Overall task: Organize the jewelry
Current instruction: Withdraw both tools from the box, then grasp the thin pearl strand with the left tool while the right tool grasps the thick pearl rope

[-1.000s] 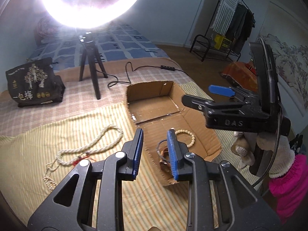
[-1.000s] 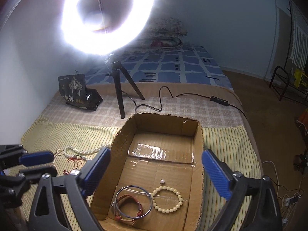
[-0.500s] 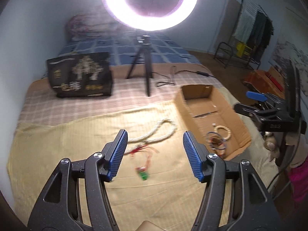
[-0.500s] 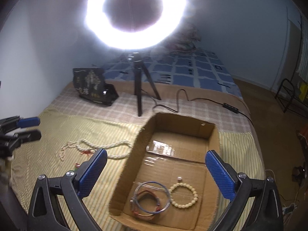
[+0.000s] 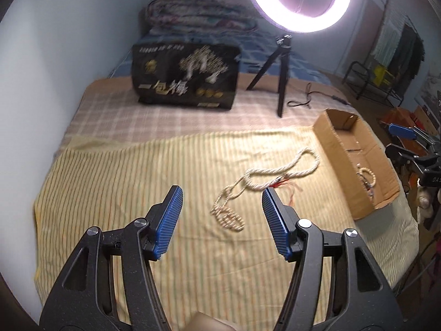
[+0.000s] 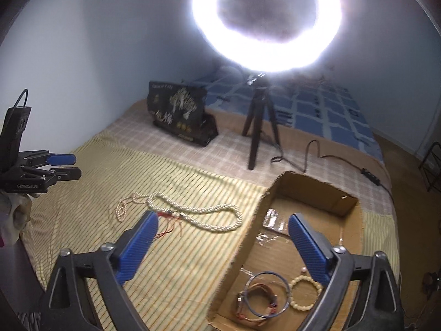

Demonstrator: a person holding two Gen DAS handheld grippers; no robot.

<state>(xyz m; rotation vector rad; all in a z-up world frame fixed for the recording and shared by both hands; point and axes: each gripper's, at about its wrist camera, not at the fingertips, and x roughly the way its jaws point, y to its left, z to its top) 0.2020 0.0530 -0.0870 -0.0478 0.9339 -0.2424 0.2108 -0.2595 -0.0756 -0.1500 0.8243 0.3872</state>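
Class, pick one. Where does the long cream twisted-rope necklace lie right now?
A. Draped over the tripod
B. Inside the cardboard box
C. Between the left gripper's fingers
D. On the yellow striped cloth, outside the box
D: the long cream twisted-rope necklace lies flat on the yellow striped cloth, left of the cardboard box in the right wrist view.

A lit ring light (image 5: 297, 2) on a black tripod (image 5: 275, 74) stood far beyond the tongs, toward the right. A black printed bag (image 5: 186, 78) sat upright ahead of the tongs, left of the tripod. A folded quilt (image 5: 198, 11) lay behind it. A clothes rack (image 5: 397, 55) stood far right. A black cable (image 6: 330, 157) trailed from the tripod.
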